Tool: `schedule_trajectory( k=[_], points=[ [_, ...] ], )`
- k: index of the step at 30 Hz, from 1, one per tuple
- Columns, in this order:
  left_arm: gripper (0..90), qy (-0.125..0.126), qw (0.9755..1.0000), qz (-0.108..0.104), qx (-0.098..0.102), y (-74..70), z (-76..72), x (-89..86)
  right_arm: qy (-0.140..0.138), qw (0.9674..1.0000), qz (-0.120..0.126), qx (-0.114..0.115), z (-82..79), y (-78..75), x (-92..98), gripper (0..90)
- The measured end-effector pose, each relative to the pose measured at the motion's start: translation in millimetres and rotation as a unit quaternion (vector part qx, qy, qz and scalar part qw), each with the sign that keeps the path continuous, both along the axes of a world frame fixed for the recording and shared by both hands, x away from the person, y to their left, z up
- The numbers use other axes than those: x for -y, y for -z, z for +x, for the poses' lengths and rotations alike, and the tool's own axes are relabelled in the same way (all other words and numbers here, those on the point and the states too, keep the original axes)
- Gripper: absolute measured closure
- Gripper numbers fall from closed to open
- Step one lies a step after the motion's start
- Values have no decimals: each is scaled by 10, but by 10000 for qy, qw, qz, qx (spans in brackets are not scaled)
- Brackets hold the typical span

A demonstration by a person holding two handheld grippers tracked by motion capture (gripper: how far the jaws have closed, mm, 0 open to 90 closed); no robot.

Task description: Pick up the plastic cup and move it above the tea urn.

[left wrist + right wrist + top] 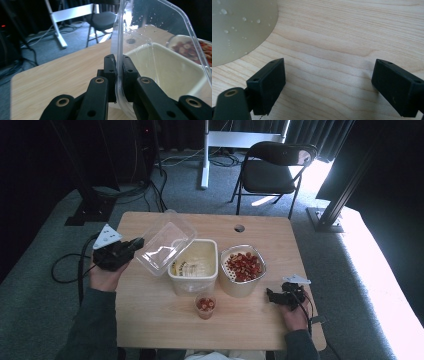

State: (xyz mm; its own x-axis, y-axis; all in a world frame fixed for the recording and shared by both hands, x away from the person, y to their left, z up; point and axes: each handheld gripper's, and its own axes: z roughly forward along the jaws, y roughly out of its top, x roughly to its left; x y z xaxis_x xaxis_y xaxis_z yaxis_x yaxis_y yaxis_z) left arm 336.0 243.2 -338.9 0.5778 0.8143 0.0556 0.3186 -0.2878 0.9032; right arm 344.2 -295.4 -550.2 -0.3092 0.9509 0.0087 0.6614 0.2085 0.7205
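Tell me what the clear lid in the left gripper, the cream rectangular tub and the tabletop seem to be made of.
Clear lid: thin glossy transparent plastic, probably; the chair shows through it and droplets cling to it.
Cream rectangular tub: opaque plastic by its look, smooth walls, rounded corners.
Tabletop: pale wood or wood-look laminate; grain lines show, matte finish.

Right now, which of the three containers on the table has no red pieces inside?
The square cream tub, the left one. The round tub beside it and the small cup in front both hold red pieces.

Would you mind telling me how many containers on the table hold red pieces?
2: the colander-lined tub at the right of the cream tub, and the small cup in front of both.
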Motion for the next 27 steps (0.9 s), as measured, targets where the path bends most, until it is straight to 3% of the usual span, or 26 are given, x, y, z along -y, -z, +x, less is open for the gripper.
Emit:
schedule_trajectory(
  k=[4, 8, 27],
  points=[
    [672, 129, 9997, -200, 26, 2, 32, 51, -1, 10000, 1, 3, 0, 0, 0, 114],
    [609, 189, 9995, -259, 39, 9, 40, 69, 2, 10000, 3, -1, 0, 0, 0, 114],
    [516, 225, 9996, -176, 64, 77, 47, 152, -2, 10000, 1, 1, 0, 0, 0, 114]
  ],
)
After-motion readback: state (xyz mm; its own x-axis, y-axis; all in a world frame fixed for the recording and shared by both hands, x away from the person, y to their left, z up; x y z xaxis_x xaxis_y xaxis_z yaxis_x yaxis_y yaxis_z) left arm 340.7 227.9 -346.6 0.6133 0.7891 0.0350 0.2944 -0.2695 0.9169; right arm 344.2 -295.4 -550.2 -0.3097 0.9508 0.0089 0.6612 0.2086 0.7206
